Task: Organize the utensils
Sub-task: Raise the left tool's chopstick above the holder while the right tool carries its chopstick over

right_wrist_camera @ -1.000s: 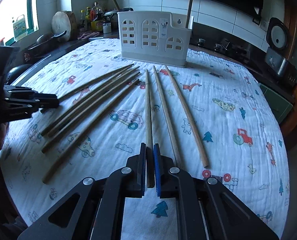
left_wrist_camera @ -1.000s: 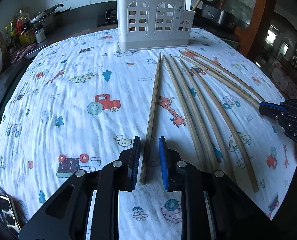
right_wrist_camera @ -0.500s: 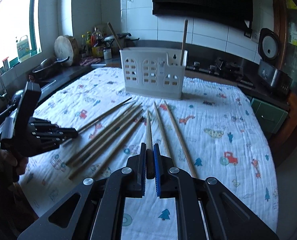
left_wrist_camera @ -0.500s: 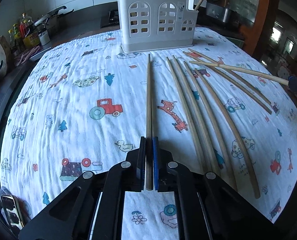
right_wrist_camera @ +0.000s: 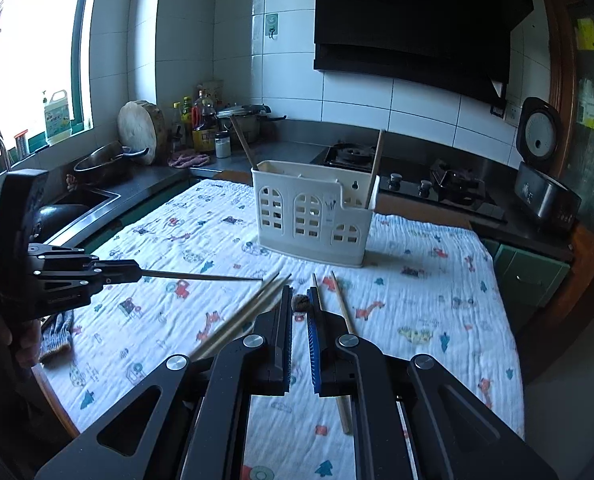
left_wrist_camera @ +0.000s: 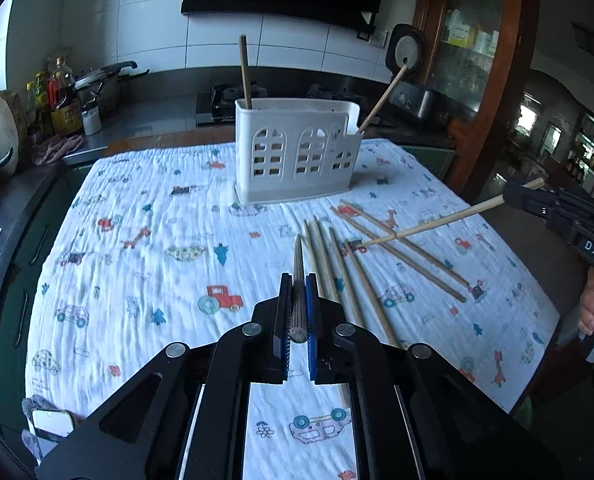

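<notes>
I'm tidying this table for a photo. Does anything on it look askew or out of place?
Yes. The loose chopsticks on the printed cloth lie fanned out and crossing, not lined up. In the white holder, one chopstick leans far out of the end slot. Nothing looks spilled or broken.

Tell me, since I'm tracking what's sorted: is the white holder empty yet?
Not empty. Two chopsticks already stand in the white holder, one at each end, poking above its rim in both views.
</notes>
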{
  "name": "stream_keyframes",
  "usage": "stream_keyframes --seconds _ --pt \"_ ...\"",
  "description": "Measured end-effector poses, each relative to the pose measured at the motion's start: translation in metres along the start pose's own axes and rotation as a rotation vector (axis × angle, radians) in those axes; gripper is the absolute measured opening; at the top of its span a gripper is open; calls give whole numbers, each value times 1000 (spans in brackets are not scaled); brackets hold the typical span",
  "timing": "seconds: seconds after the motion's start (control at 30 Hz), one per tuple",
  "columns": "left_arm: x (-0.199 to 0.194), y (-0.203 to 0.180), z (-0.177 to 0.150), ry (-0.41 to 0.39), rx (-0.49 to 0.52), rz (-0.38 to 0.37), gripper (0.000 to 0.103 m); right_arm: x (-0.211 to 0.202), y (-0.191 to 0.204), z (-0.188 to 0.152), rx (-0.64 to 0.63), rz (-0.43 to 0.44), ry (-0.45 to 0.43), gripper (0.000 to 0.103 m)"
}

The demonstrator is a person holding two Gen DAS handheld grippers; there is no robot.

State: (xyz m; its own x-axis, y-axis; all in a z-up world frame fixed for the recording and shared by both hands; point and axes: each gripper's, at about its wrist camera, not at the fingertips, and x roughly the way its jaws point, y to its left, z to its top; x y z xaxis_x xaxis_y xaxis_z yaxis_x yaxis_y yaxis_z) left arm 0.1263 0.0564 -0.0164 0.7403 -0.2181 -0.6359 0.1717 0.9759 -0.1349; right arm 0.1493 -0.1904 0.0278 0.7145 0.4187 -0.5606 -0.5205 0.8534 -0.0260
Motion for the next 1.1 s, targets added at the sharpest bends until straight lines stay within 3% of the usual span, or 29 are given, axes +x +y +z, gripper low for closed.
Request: stream_keyframes --seconds 0.23,0.53,0.9,1.1 --pt "-1 -8 43 -11 41 -7 5 9 -8 38 5 39 34 7" --pt "1 -20 106 -36 91 -16 5 11 -23 106 -23 28 21 7" --pt "-36 -31 200 -204 123 8 5 14 -40 181 -37 -18 -44 7" --pt "-21 -15 234 -236 90 65 5 27 -50 203 -41 -67 -58 7"
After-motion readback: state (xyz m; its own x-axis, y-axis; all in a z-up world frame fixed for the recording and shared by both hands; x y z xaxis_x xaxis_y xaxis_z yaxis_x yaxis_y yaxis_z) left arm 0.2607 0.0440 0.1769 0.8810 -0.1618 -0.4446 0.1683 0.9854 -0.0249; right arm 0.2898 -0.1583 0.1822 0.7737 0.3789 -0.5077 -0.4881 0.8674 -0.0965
